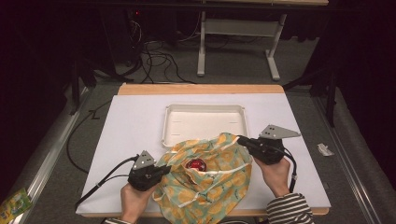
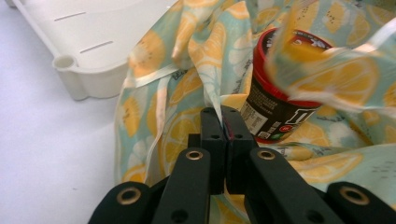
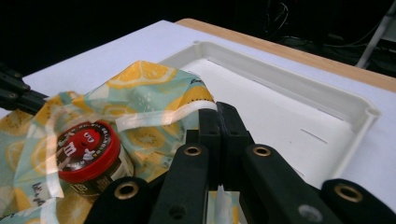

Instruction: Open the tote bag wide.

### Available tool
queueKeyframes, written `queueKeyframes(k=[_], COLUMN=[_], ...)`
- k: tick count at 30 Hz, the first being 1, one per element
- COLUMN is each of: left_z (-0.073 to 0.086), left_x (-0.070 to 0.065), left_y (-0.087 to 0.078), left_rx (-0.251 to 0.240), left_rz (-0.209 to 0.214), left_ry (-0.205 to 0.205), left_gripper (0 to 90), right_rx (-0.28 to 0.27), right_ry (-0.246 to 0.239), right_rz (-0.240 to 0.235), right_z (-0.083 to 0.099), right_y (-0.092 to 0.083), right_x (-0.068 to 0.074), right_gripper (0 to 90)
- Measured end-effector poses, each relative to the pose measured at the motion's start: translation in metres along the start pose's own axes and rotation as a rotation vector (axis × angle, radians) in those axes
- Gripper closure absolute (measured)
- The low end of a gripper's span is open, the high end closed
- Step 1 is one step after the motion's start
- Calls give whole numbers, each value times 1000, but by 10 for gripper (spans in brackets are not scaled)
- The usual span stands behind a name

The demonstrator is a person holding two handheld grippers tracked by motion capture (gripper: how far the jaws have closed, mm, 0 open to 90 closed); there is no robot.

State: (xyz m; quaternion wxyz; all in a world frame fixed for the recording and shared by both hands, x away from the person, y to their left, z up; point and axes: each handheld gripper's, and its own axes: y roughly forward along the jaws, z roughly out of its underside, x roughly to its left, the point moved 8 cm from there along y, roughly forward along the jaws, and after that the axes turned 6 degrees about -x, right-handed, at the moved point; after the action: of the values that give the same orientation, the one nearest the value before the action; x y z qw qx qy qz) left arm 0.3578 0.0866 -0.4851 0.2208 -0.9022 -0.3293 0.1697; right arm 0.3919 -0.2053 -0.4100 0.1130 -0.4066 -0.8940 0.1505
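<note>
A lemon-print cloth bag (image 1: 205,179) lies open on the white table cover, with a red-lidded dark tub (image 1: 195,164) standing inside it. My left gripper (image 1: 164,170) is shut on the bag's left rim; in the left gripper view its jaws pinch a fold of the bag (image 2: 187,84) just left of the tub (image 2: 275,100). My right gripper (image 1: 240,138) is shut on the bag's upper right rim, lifting it. In the right gripper view the jaws clamp the bag's white-edged hem (image 3: 154,116), and the tub (image 3: 86,158) sits low at the left.
A shallow white tray (image 1: 204,122) stands behind the bag, its near edge partly covered by the cloth. The table's wooden far edge (image 1: 201,88) lies beyond it. Cables trail on the floor behind, and a small packet (image 1: 14,203) lies at the lower left.
</note>
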Motion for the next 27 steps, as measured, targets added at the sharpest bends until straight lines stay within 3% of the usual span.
queueKeyframes(k=[4,14,22,27], left_z=[2,2,1,0], left_x=[1,2,1,1], left_y=[2,2,4,2], left_rx=[10,12,2,0], left_rz=[-7,-13,-6,-5], left_ry=[1,1,-8,-3], left_gripper=[891,890,890,890], right_rx=[0,134,252,266], right_ry=[33,97,84,67], right_rz=[21,116,140,156], right_z=[7,63,95,96], right_y=[-7,-12,-2,-3], right_x=[-13,-51,-53,-49], right_gripper=[900,900,899,778])
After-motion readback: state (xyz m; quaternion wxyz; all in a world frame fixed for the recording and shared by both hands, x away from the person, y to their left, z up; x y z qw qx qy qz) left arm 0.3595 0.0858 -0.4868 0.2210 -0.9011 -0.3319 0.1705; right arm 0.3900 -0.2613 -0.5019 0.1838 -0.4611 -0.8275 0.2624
